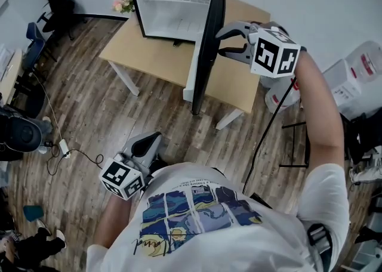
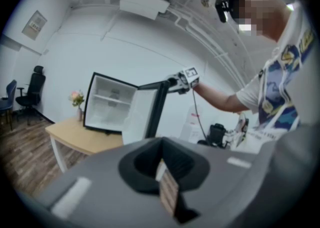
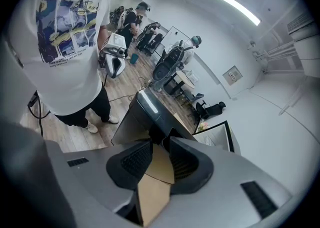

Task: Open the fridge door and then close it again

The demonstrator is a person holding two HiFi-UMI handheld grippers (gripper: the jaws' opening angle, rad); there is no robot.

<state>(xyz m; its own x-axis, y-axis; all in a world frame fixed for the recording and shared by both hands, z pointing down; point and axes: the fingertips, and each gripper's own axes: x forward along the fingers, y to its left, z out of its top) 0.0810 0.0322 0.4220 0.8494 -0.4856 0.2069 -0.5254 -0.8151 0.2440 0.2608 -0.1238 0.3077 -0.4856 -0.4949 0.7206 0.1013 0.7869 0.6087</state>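
Fridge: small black box-shaped mini fridge (image 1: 173, 8) with a white-lined interior, standing upright at the far side of the table, its cavity facing the person.
Door: black fridge door (image 1: 206, 68) with a white inner lining, swung wide open on its right-hand hinge. In the head view it appears edge-on, and its lower free corner reaches past the table's near edge.
Right gripper: grey two-finger right gripper (image 3: 160, 139), held at arm's length at the door's upper free corner. In the right gripper view its fingers are clenched on that corner, one on each side.
Left gripper: grey two-finger left gripper (image 1: 152, 139), held low beside the person's waist, well apart from the fridge. Its fingers are pressed together with nothing between them.
Table: light wooden table (image 1: 155, 56) on white legs, carrying the fridge.
Flowers: small bunch of pink flowers (image 1: 122, 2) at the table's far left corner, just beside the fridge.
Floor: brown wood-plank floor (image 1: 89, 116) around the table.
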